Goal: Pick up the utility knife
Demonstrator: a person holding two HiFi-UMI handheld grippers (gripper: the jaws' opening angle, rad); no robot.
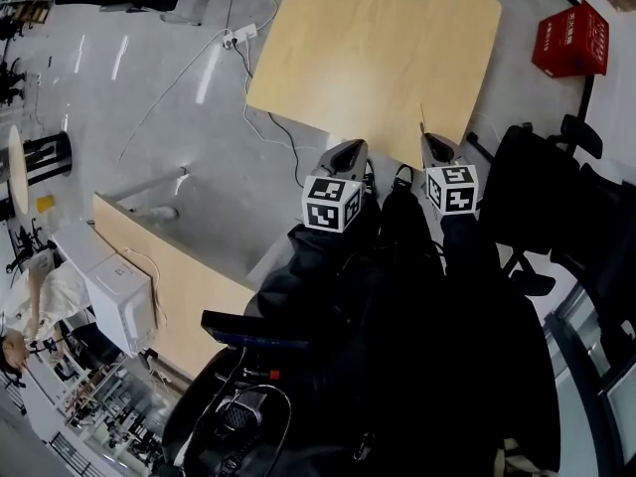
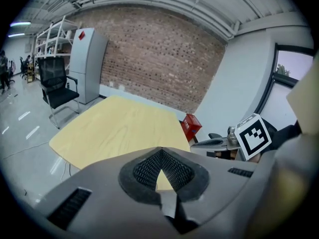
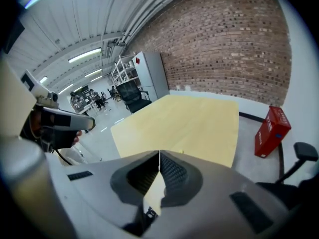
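Short of the pale wooden table (image 1: 378, 48), the left gripper (image 1: 348, 149) and right gripper (image 1: 433, 143) hover with jaws pressed together, empty. No utility knife shows in any view, so the approach has not begun. The next move is probably to find it, then open the jaws.

- I see only a small yellow speck (image 3: 182, 152) at the near edge of the table (image 3: 199, 118).
- It's too small for me to tell whether it's the utility knife.

Bright, even indoor light from ceiling strips (image 3: 92, 55); glare streaks on floor (image 1: 209, 73). Gripper views fisheye, dark vignetted corners. Head view's lower half dim, possibly underexposed. Slightly soft overall.
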